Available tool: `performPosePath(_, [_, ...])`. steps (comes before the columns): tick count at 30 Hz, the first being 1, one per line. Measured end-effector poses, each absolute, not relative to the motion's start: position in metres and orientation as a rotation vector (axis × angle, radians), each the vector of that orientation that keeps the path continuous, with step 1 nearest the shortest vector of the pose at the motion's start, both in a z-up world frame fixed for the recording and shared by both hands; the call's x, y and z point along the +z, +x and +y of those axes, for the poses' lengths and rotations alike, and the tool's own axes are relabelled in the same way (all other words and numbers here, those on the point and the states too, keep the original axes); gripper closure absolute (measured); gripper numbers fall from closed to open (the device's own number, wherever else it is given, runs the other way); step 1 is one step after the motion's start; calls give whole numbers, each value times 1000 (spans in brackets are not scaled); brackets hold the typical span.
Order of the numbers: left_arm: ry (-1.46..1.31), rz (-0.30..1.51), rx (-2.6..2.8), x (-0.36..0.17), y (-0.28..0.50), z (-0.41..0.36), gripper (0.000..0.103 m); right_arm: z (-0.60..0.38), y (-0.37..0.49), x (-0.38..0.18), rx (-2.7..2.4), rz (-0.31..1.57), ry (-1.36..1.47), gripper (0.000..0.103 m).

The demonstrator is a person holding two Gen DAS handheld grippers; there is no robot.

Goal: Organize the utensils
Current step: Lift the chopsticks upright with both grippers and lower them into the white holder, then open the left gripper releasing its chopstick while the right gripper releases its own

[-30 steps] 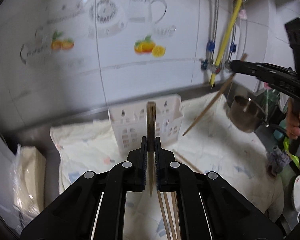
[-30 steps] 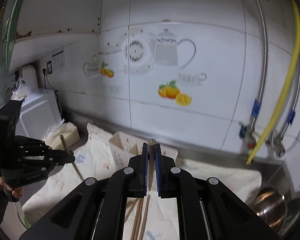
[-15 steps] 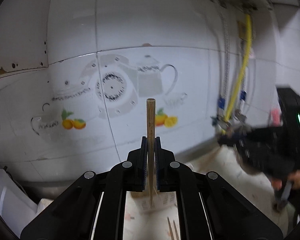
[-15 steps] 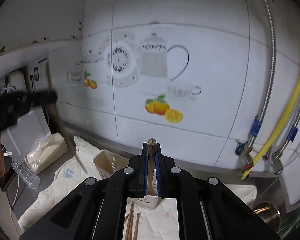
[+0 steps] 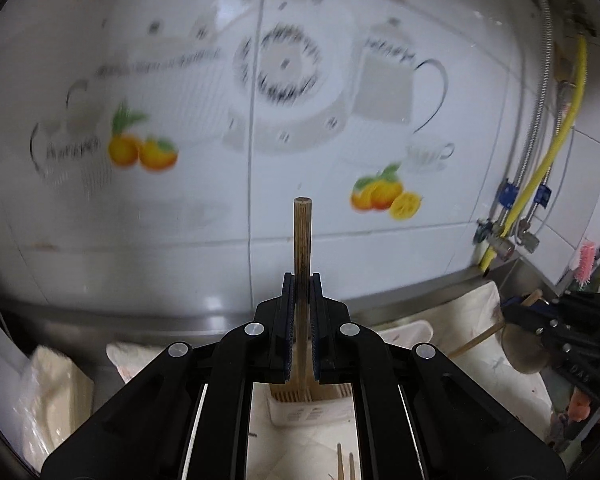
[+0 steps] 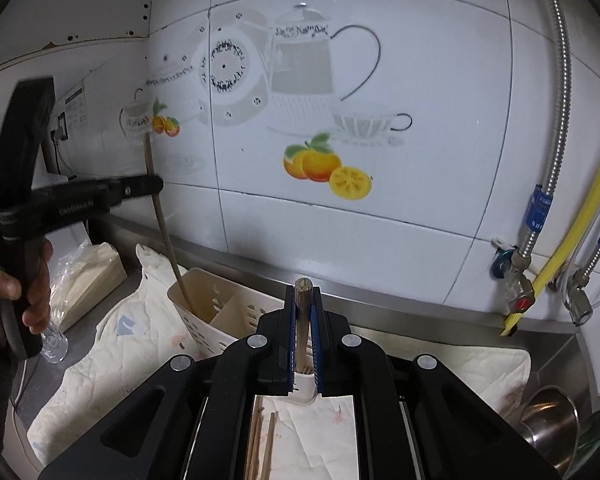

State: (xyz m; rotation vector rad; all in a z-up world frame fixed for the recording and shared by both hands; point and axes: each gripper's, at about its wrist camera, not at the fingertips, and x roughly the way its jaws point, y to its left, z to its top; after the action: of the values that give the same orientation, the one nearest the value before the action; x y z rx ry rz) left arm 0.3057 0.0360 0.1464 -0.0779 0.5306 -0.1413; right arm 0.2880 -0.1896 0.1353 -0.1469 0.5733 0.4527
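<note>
Two brown wooden chopsticks [image 5: 302, 248] [image 6: 302, 304], each clenched in black fingers [image 5: 301, 332] [image 6: 303, 340] over white slotted plastic holder [image 6: 220, 312]; could snag divider, tipping it.

1. The utensil holder [image 6: 220, 316] stands on the cloth [image 6: 112, 344], which lies on the table [image 6: 452, 322] near its back edge by the wall.
2. The left tongs [image 6: 156, 186] hold a chopstick [image 6: 166, 232] whose lower end is in the holder's left compartment.
3. The right tongs [image 6: 303, 344] hold a second chopstick [image 6: 302, 304] over the holder's right part.
4. Loose chopsticks [image 6: 260, 440] lie on the cloth before the holder.
5. A metal bowl [image 6: 552, 424] sits at the table's right end.
</note>
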Motion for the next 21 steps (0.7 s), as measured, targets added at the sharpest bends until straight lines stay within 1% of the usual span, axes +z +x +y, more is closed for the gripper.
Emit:
performPosePath(8, [-81,601,-131,117,312,41,97,-190,294,129,441,585,-146,96])
performPosePath(15, [-76,613,-128,113,309,43,95,-192,298,126,431,595,-140,96])
performPosePath(17, [-70,618,-121,113,308,42,91,-192,298,126,432,596,-136,96])
performPosePath(19, [-71,614,-115,114,306,43,74,-193,298,126,431,595,-135,96])
performPosePath(21, [-72,610,-114,115,305,43,68,-196,295,130,430,581,-127,95])
